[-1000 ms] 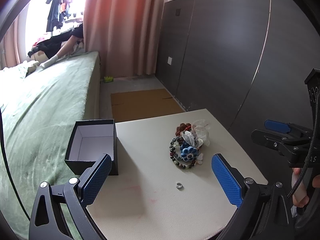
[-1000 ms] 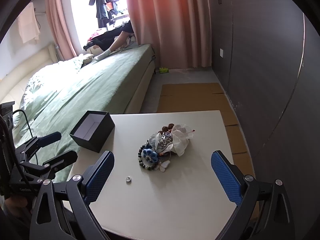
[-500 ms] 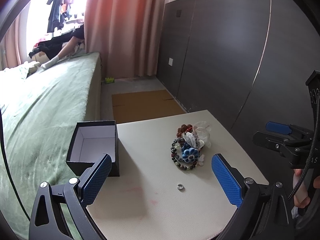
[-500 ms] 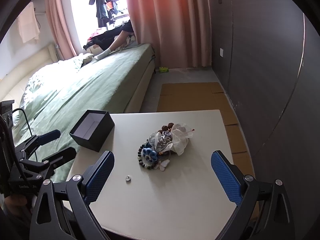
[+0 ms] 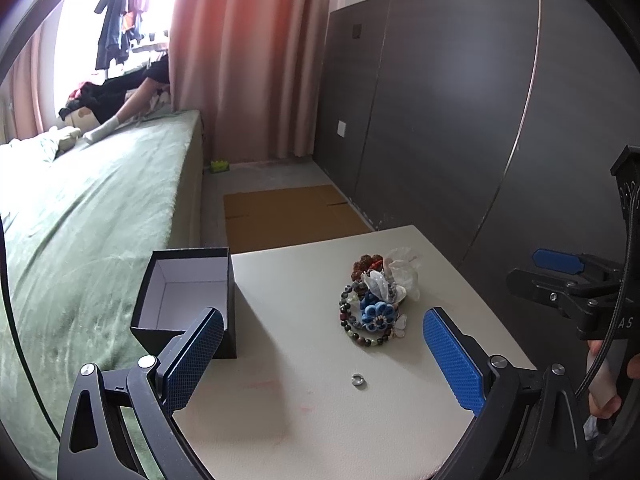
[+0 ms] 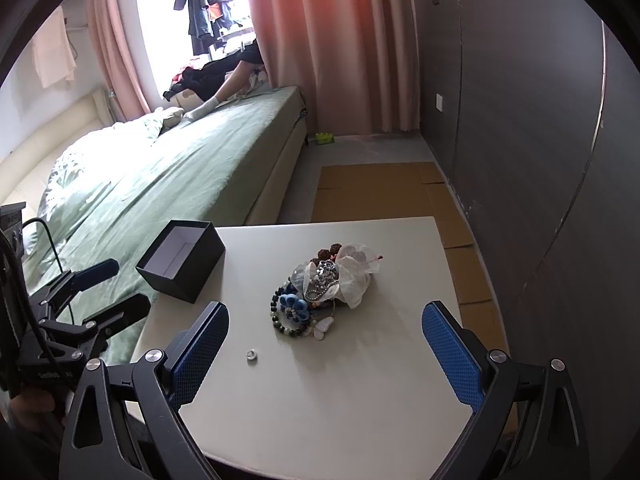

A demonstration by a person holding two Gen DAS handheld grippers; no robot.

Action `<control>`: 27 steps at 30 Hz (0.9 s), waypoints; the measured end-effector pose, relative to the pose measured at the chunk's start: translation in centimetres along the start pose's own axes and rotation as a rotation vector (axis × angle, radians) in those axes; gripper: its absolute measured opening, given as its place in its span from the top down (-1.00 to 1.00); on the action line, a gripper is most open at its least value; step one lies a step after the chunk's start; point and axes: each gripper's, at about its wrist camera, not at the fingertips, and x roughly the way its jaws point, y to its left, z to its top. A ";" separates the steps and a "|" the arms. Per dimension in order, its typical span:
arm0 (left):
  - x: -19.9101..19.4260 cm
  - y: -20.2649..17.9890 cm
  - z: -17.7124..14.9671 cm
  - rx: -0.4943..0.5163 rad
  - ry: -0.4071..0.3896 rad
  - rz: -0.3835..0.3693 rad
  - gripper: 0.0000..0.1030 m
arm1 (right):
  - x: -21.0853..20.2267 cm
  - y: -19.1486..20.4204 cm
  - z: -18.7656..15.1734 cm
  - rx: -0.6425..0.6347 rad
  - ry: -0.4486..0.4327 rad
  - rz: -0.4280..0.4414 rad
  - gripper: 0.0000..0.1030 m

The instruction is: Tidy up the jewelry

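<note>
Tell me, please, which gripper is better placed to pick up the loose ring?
Probably the left gripper: the ring lies just ahead between its open fingers, and the box sits on its side. The right gripper is open too, but the ring sits off toward its left finger.

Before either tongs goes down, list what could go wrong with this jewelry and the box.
1. The jewelry pile is tangled: bead bracelet, blue flower piece and gauzy hair clip overlap, so lifting one may drag the others.
2. The small ring lies flat and alone on the table; wide pads could push it away rather than grip it.
3. The open black box sits at the table's left edge beside the bed; a nudge might tip it off.
</note>
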 end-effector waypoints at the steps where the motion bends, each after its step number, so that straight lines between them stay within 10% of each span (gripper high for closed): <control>1: 0.0 -0.1 0.0 0.002 -0.001 0.001 -0.94 | 0.0 0.0 0.0 0.000 0.001 0.000 -0.90; 27: 2.6 -1.2 0.5 -0.022 0.024 -0.031 -0.80 | -0.1 -2.5 0.3 0.071 0.008 0.005 -0.91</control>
